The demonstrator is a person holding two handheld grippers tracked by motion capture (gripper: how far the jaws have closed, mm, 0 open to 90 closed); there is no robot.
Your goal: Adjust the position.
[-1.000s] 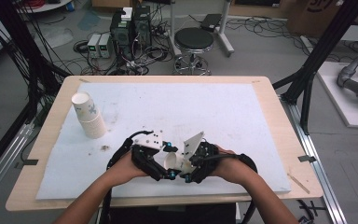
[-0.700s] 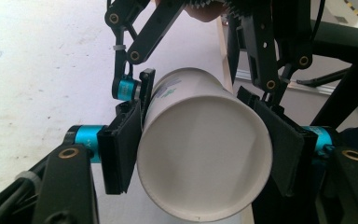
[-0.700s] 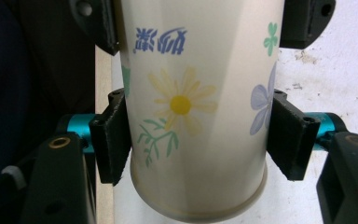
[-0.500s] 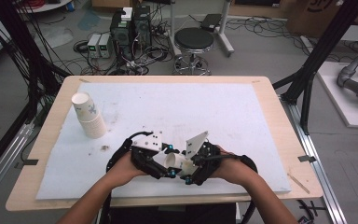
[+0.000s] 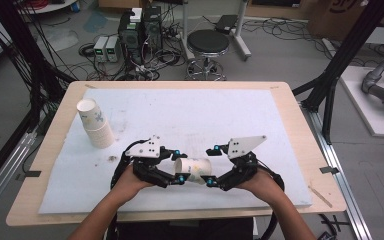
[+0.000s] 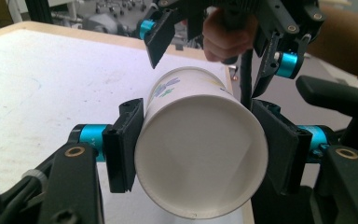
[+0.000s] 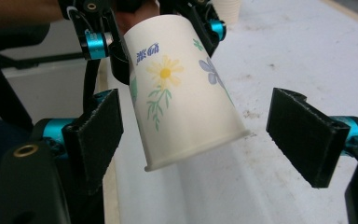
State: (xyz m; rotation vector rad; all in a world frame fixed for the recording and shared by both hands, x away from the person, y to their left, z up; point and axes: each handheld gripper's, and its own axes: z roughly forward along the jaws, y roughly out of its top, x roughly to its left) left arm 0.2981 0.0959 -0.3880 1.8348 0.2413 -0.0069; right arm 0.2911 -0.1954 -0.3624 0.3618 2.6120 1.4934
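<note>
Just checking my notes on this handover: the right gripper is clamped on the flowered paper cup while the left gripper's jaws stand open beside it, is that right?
Not quite: the sides are swapped. The left gripper is clamped on the flowered paper cup, as the left gripper view shows, its pads pressing the cup's sides. The right gripper has just opened; in the right gripper view its jaws stand apart from the cup.

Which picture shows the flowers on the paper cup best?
The right gripper view: the paper cup faces it side-on, so the yellow flower and the blue one are plain. The left gripper view looks at the cup's round white end, with just a bit of print at the top. In the high view the cup is too small to make out.
</note>
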